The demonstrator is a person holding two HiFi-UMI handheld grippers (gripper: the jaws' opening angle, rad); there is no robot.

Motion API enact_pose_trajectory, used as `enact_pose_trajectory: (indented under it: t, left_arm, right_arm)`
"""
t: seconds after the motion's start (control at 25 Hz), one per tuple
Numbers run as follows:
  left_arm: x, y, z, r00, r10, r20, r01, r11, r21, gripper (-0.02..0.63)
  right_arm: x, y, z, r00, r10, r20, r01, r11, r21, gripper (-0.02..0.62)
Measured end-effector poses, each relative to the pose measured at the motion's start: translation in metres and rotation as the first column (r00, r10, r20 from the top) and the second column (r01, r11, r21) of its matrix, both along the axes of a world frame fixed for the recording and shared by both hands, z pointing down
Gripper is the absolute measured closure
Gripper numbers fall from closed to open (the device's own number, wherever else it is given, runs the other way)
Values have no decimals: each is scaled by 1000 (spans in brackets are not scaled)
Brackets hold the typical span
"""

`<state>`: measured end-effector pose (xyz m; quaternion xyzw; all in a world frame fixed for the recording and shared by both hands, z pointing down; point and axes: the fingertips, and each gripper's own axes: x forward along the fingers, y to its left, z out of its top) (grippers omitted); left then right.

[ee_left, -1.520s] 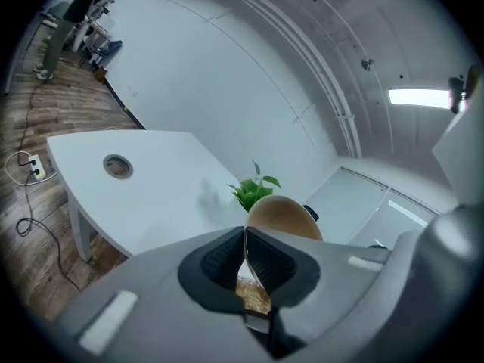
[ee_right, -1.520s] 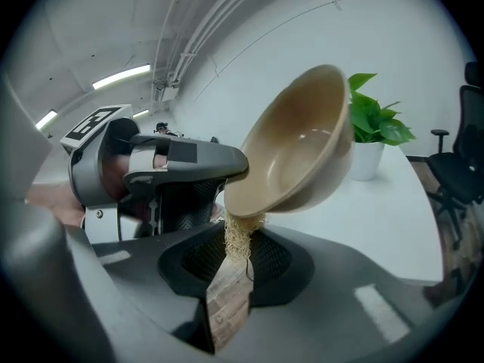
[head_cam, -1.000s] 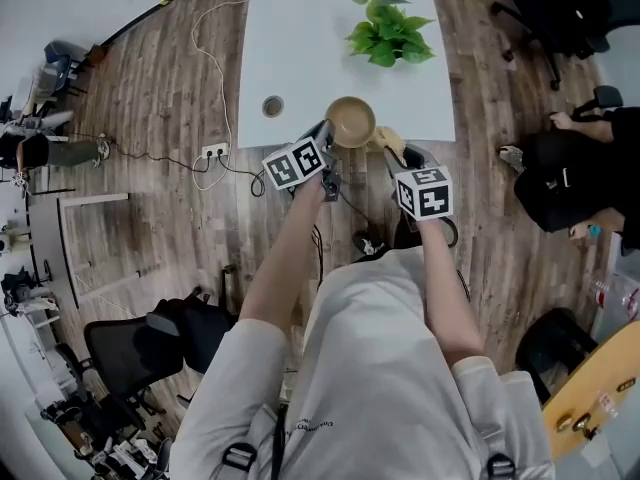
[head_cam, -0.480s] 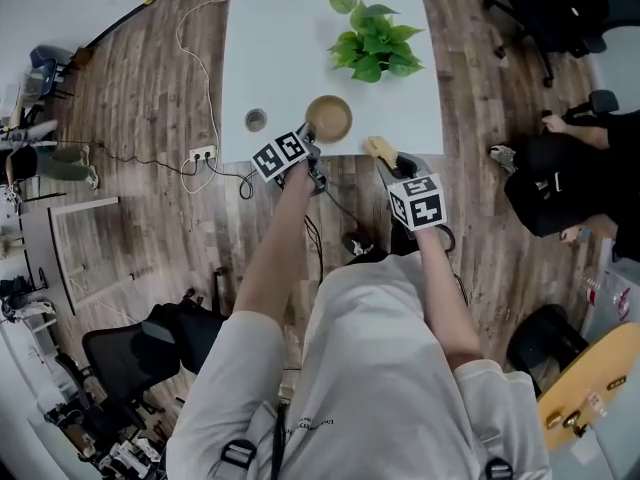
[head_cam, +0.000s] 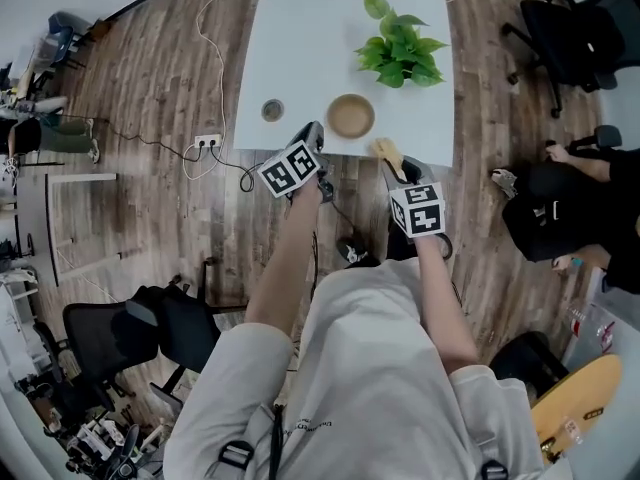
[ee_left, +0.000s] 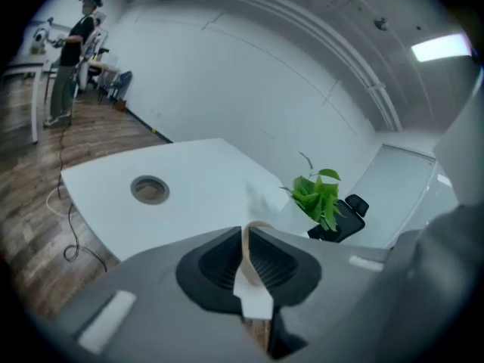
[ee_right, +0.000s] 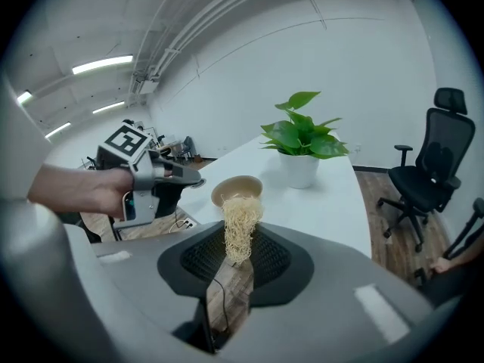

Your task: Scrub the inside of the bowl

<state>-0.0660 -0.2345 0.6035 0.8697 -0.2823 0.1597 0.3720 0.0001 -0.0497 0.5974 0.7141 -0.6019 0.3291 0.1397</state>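
The tan bowl (head_cam: 351,115) stands upright on the white table (head_cam: 300,28), near its front edge. My left gripper (head_cam: 317,133) hangs just off that edge, left of the bowl and apart from it, jaws shut on nothing. In the right gripper view the left gripper (ee_right: 189,178) points at the bowl (ee_right: 236,186) with a small gap between them. My right gripper (head_cam: 395,163) is shut on a tan fibrous scrubber (head_cam: 386,151), held right of the bowl. The scrubber (ee_right: 240,221) sticks up out of the right gripper (ee_right: 240,240). A sliver of the bowl (ee_left: 255,224) shows over the left gripper (ee_left: 244,237).
A potted plant (head_cam: 400,46) stands behind the bowl. A round cable hole (head_cam: 272,110) is in the table left of it. Office chairs (head_cam: 570,38) and a seated person (head_cam: 590,198) are at the right. A power strip (head_cam: 207,151) with cables lies on the wooden floor.
The left gripper was at the bowl's rim a second ago and has drawn back off the table edge. The right gripper with the scrubber has also come back a little. The head view shifted.
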Motion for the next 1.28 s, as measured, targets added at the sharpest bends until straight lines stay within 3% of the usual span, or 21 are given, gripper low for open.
enact_pose_trajectory:
  t: [0.04, 0.12, 0.2, 0.28, 0.36, 0.68, 1.0, 1.28]
  left_arm:
    - [-7, 9, -8, 1000, 19, 17, -20, 998, 54, 595]
    - [-17, 30, -18, 990, 83, 110, -100, 982, 158, 606]
    - [-22, 52, -18, 961, 152, 232, -206, 951, 230, 606]
    - [-26, 72, -15, 927, 200, 318, -292, 917, 273, 606]
    - [-32, 88, -12, 910, 227, 347, -331, 902, 278, 606]
    - [-61, 106, -14, 916, 217, 338, -316, 909, 272, 606]
    - [-60, 120, -27, 924, 248, 290, -338, 885, 320, 606]
    - [-67, 123, -37, 939, 226, 260, -305, 896, 322, 606]
  right_arm:
    - [-2, -2, -2, 1000, -3, -8, 3, 1000, 2, 488]
    - [-6, -5, -5, 1000, -5, -20, 5, 1000, 2, 488]
    - [-10, -5, -4, 1000, -1, -25, 1, 1000, -4, 488]
    - [-15, -5, -2, 999, 5, -32, -5, 1000, -10, 488]
    - [-22, -5, -3, 998, 12, -54, -12, 1000, -8, 490]
    - [-45, -6, -10, 996, 8, -85, -7, 1000, 8, 490]
    - [-54, 0, -14, 994, 14, -110, -12, 1000, 24, 489]
    - [-60, 7, -28, 989, 21, -145, -12, 998, 61, 489]
